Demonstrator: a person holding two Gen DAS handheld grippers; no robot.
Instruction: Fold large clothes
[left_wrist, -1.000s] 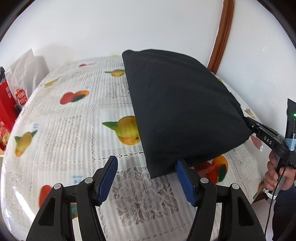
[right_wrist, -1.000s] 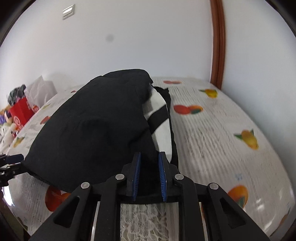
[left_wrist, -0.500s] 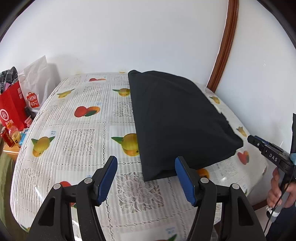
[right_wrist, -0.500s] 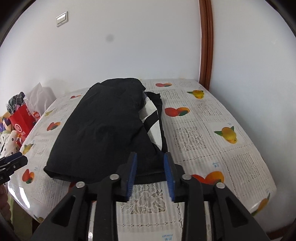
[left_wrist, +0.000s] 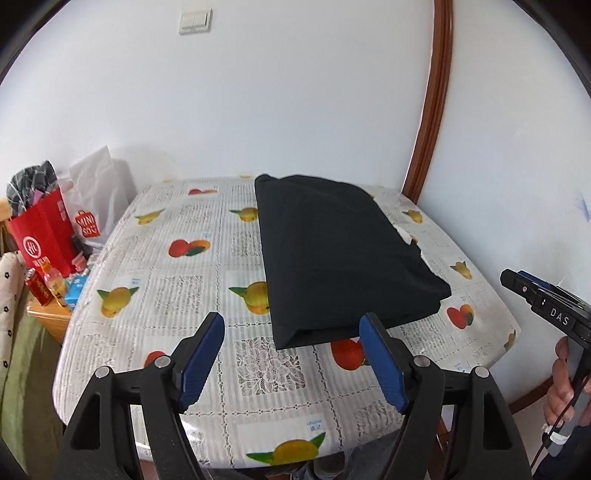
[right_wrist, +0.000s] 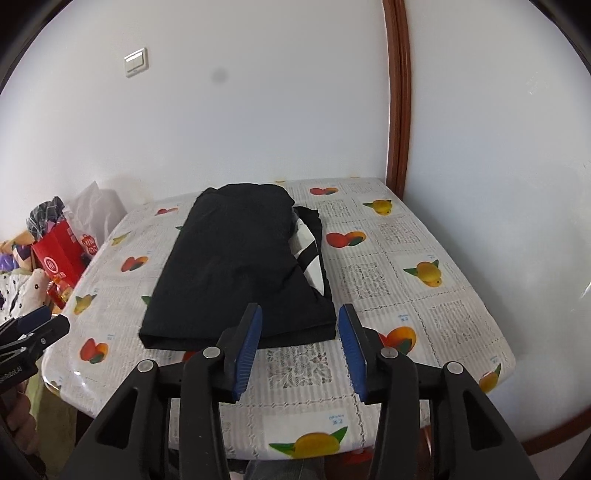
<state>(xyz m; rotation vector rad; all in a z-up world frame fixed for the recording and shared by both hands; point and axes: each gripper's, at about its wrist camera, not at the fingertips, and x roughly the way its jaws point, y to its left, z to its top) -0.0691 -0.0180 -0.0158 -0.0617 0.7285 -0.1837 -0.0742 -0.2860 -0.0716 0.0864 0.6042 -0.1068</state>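
— Clothes first: where does the black garment (left_wrist: 340, 254) lie?
— Folded into a flat rectangle on the table (left_wrist: 155, 295), over the fruit-print cloth, nearer the wall corner with the brown door frame (left_wrist: 432, 99). In the right wrist view a white panel with black stripes (right_wrist: 308, 254) shows at its right edge.

— And the left gripper (left_wrist: 291, 354)?
— Its blue fingers (left_wrist: 201, 354) are spread wide and widening, above the near edge of the table, with nothing between them.

— The right gripper (right_wrist: 301, 352)?
— Also opening, fingers (right_wrist: 247, 350) apart, empty, clear of the garment's near edge. A hand (left_wrist: 563, 391) holds its grip at the right of the left wrist view.

— Anything beside the table?
— A red paper bag (left_wrist: 44, 236) and a white bag (left_wrist: 98, 195) at the left.
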